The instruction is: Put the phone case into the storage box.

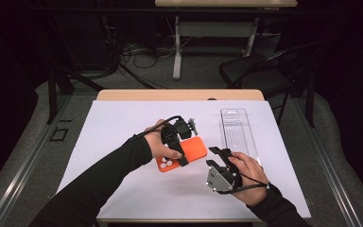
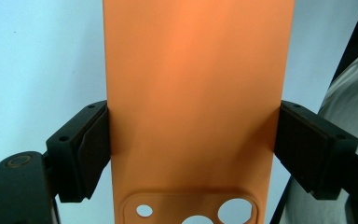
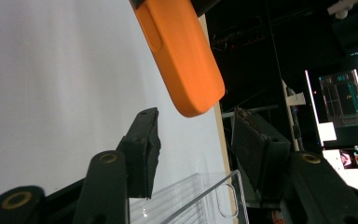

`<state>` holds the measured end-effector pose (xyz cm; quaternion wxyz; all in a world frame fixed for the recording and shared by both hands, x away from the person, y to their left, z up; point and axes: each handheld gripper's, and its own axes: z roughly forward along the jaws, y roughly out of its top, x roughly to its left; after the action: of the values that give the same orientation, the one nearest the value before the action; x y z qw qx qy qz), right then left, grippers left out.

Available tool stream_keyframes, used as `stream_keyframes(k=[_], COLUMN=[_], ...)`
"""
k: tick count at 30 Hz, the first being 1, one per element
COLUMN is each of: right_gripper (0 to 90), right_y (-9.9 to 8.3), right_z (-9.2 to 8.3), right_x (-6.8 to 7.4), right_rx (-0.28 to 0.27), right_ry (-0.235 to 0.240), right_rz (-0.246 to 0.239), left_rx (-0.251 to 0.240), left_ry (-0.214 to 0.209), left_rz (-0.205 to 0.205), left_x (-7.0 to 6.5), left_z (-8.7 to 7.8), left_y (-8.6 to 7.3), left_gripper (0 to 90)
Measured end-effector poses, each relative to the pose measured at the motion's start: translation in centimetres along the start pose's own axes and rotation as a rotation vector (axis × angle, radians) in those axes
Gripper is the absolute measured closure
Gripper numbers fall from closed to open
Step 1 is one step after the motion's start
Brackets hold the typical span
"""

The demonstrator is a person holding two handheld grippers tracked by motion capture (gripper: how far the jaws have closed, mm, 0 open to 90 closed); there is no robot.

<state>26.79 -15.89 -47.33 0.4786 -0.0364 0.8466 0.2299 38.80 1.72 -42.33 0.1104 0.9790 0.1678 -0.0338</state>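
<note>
Over white mat (image 1: 123, 142), left gripper (image 2: 193, 149) clamps orange phone case (image 2: 193, 93) across width. Right gripper (image 3: 193, 140) part-open, empty, beside clear tray (image 1: 236, 130). Advice: hold case level, approach free end squarely.

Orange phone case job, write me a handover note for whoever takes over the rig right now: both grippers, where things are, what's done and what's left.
Left gripper: jaws shut on the long edges of the orange phone case, near its camera cutouts, over the white mat.
Right gripper: jaws open, nothing between them, beside the case's free end.
Clear plastic tray: lies on the mat to the right, apart from the case, nothing seen in it.
Done: case picked up.
Left: probably seat the case in the tray, with the right gripper steadying either one.
</note>
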Motion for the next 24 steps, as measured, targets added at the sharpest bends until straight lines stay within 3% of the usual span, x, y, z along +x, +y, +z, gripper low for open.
stream_keyframes(k=[24], right_gripper=[58.1], right_y=[0.7], right_z=[0.7], right_x=[1.6], right_rx=[0.029], right_ry=[-0.041], right_rz=[-0.19], left_rx=[0.009], left_ry=[-0.038], left_rz=[0.005], left_x=[-0.3], left_z=[0.7], left_y=[0.9], left_gripper=[16.4])
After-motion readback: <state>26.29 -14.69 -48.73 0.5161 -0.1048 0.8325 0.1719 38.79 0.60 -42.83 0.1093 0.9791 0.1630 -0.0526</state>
